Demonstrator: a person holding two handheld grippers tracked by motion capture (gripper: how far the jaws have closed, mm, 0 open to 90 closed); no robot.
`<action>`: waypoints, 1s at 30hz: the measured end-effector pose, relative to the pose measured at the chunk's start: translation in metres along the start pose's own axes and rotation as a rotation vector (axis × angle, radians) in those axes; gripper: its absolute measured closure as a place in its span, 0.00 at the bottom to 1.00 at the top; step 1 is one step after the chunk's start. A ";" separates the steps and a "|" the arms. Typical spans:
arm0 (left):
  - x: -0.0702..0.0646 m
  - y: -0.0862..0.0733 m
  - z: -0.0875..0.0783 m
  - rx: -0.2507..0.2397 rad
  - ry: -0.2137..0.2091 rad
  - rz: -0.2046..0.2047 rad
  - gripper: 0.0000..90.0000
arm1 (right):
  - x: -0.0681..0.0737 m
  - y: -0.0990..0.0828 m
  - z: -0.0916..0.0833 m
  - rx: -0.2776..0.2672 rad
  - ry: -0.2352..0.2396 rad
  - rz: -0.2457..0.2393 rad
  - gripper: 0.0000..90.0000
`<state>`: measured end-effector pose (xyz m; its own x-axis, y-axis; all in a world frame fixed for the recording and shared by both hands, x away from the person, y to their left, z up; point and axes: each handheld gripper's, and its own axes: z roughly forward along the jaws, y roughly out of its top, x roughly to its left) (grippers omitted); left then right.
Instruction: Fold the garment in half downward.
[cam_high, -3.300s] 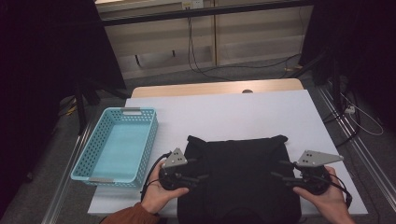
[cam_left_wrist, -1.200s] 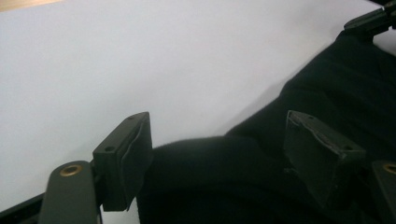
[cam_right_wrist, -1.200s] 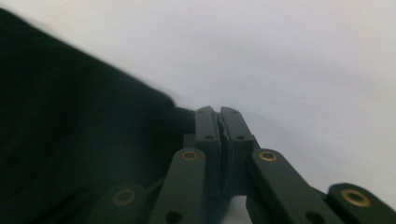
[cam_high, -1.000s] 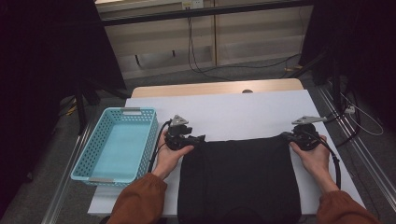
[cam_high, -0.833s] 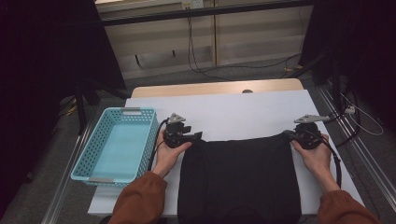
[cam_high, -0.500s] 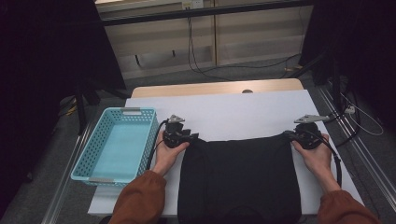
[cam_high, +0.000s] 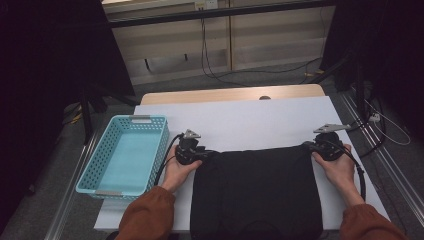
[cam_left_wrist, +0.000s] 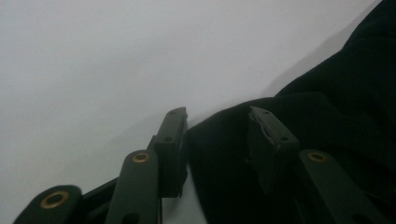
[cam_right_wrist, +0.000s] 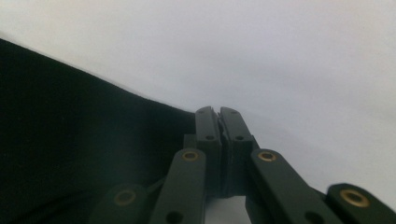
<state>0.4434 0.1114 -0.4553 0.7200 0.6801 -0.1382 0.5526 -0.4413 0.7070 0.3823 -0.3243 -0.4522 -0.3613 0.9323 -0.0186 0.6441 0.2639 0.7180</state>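
Black garment (cam_high: 256, 192) lies flat at bench (cam_high: 250, 120) centre-front, now unfolded and reaching farther toward 12 o'clock than before. Left gripper (cam_high: 192, 150) at its 10 o'clock corner: jaws just closing, cloth between, gap remaining, not yet pinched. Right gripper (cam_high: 320, 146) at 2 o'clock corner: jaws clenched on the hem. Blue basket (cam_high: 125, 155) at 9 o'clock.

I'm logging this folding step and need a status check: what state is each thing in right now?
Black garment: spread flat on the table, near edge hanging over the front.
Left gripper: jaws part open and just been closing, cloth corner between them, not yet pinched.
Right gripper: jaws shut at the garment's far right corner; whether cloth is caught, I cannot tell.
Blue basket: upright, empty, left of the garment.
Table: bare beyond the garment.
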 end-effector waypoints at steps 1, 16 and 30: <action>0.000 0.000 0.000 0.001 -0.011 -0.006 0.72 | 0.000 0.000 0.000 0.002 0.000 -0.002 0.97; 0.004 0.006 -0.011 -0.096 -0.029 -0.104 0.95 | -0.012 0.004 -0.014 -0.042 -0.055 0.054 0.97; 0.013 0.018 -0.011 -0.167 0.014 -0.152 0.95 | -0.015 0.021 -0.016 -0.112 -0.049 0.060 0.97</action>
<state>0.4576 0.1188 -0.4367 0.6268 0.7402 -0.2433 0.5763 -0.2304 0.7841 0.3900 -0.3367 -0.4257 -0.2895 0.9572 -0.0057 0.5834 0.1811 0.7917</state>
